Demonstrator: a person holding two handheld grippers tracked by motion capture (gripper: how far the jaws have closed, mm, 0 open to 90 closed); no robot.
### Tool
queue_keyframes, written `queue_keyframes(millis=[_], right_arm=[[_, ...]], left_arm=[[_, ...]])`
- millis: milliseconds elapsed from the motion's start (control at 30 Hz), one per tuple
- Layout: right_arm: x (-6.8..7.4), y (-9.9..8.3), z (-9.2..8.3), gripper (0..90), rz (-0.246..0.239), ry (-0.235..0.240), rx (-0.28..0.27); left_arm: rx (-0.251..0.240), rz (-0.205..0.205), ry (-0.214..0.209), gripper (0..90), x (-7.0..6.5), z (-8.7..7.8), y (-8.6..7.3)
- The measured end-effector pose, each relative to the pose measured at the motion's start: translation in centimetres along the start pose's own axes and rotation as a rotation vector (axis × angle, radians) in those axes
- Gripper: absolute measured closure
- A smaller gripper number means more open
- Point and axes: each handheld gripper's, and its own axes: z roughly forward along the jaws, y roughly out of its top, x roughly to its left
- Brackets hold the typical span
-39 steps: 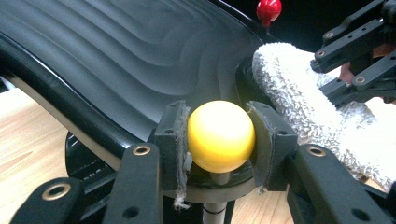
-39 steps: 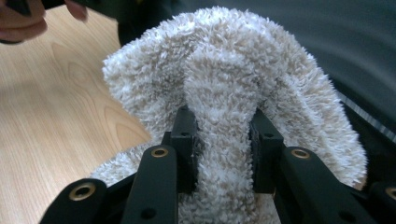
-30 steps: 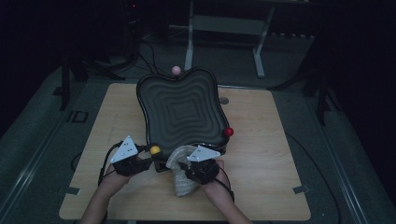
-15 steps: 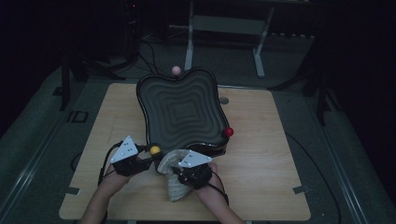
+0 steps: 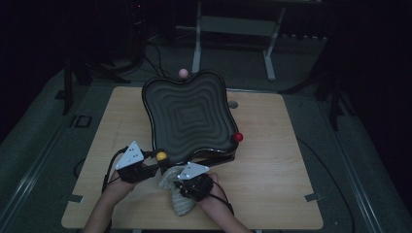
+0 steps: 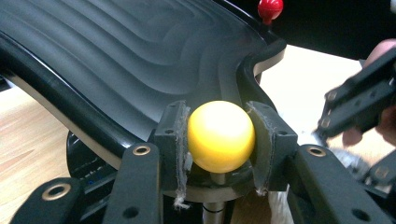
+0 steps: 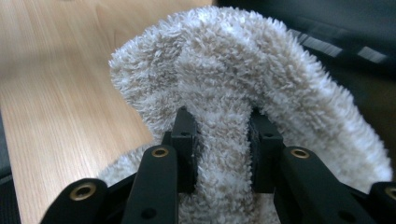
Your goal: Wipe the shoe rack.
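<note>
Cloth pinched, tray steadied – wipe about to start

Right hand-held gripper [image 7: 222,154]: jaws pressed onto a fold of the fluffy white cloth [image 7: 243,84], pads sunk into the pile on both sides, so the grip looks secure. From above, the cloth hangs bunched under that gripper on the bench [image 5: 272,194], just in front of the tray's near edge, w/ part of it trailing back toward the person.

Left hand-held gripper [image 6: 219,140]: jaws partly closed around the yellow ball knob [image 6: 220,135] at the tray's near-left corner, pads touching both sides of the ball. It sits on a short post.

Outward – the black wavy tray [image 5: 187,116] sits tilted mid-bench, ridged surface stepping toward the centre. A red knob [image 5: 237,137] sits at its right corner and a pink one [image 5: 183,73] at the far edge.

Doing the step well, as I judge it:
- Keep the left grip on the yellow knob firm and still – it's the anchor, else the tray may rock or slide.
- Lift the cloth over the raised rim rather than dragging it into the edge; a snag could pull it from the jaws.
- Lay the loose bulk flat on the ridges, not just the pinched fold, so more pile makes contact.
- Follow the grooves, light pressure, approx. rim to centre.
</note>
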Motion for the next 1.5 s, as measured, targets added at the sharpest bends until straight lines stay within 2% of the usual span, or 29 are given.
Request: queue_keyframes(millis=[67,133,200,267,300,400,433,467,533,600,733,800,900,967,1067,1133,1267,1400,1500], right_arm=[[0.1,0.0,-0.2,69.1,-0.006,-0.004,-0.001],[-0.4,0.5,-1.5,69.2,0.005,-0.006,-0.038],[-0.8,0.4,-1.9,69.3,0.010,-0.017,-0.048],[-0.9,0.1,-1.8,69.3,0.012,-0.026,-0.044],[-1.2,-0.4,-1.2,69.2,0.022,-0.027,-0.010],[-1.5,-0.4,-1.7,69.2,0.022,-0.035,-0.012],[-2.0,0.1,-2.8,69.2,0.028,-0.049,-0.045],[-2.0,0.1,-2.8,69.2,0.028,-0.049,-0.045],[-3.1,0.4,-3.9,69.2,0.046,-0.102,-0.083],[-4.0,0.1,-3.5,69.1,0.082,-0.102,-0.079],[-4.4,-0.8,-2.4,68.8,0.101,-0.090,-0.035],[-4.5,-0.5,-2.9,68.9,0.087,-0.097,-0.036],[-5.2,0.0,-3.8,68.9,0.103,-0.112,-0.068],[-5.5,-0.3,-3.5,69.0,0.116,-0.119,-0.068],[-5.5,-1.0,-2.7,68.8,0.123,-0.119,-0.037],[-5.6,-0.9,-3.2,68.9,0.121,-0.117,-0.037],[-6.1,-0.6,-4.4,68.9,0.138,-0.132,-0.077],[-6.5,-1.7,-3.2,68.9,0.150,-0.141,-0.028],[-6.3,-1.5,-3.8,69.0,0.138,-0.145,-0.032]], left_arm=[[0.000,0.000,-0.001,59.4,0.0,0.0,0.0],[0.000,-0.002,-0.003,59.4,0.0,0.0,0.0],[0.001,-0.002,-0.003,59.4,0.0,0.0,0.0],[0.000,-0.001,-0.003,59.4,0.0,0.0,0.0],[0.000,0.000,-0.004,59.4,0.0,0.0,0.0],[0.002,0.000,-0.005,59.4,0.1,0.0,0.0],[-0.001,0.000,-0.008,59.4,0.1,0.0,0.0],[-0.001,0.000,-0.008,59.4,0.1,0.0,0.0],[-0.001,0.000,-0.010,59.4,0.1,0.0,0.0],[-0.002,-0.001,-0.011,59.4,0.2,0.0,0.0],[-0.001,0.001,-0.014,59.4,0.2,0.0,0.0],[-0.004,-0.001,-0.016,59.4,0.2,0.0,-0.1],[-0.002,0.000,-0.018,59.4,0.2,0.0,-0.1],[-0.002,0.001,-0.019,59.4,0.3,0.0,-0.1],[-0.003,0.002,-0.020,59.4,0.3,0.0,-0.1],[-0.003,0.003,-0.020,59.4,0.3,0.0,-0.1],[-0.002,0.003,-0.022,59.5,0.3,0.0,-0.1],[-0.003,0.003,-0.023,59.5,0.3,0.0,-0.1],[-0.005,0.003,-0.023,59.4,0.3,0.0,-0.1]])
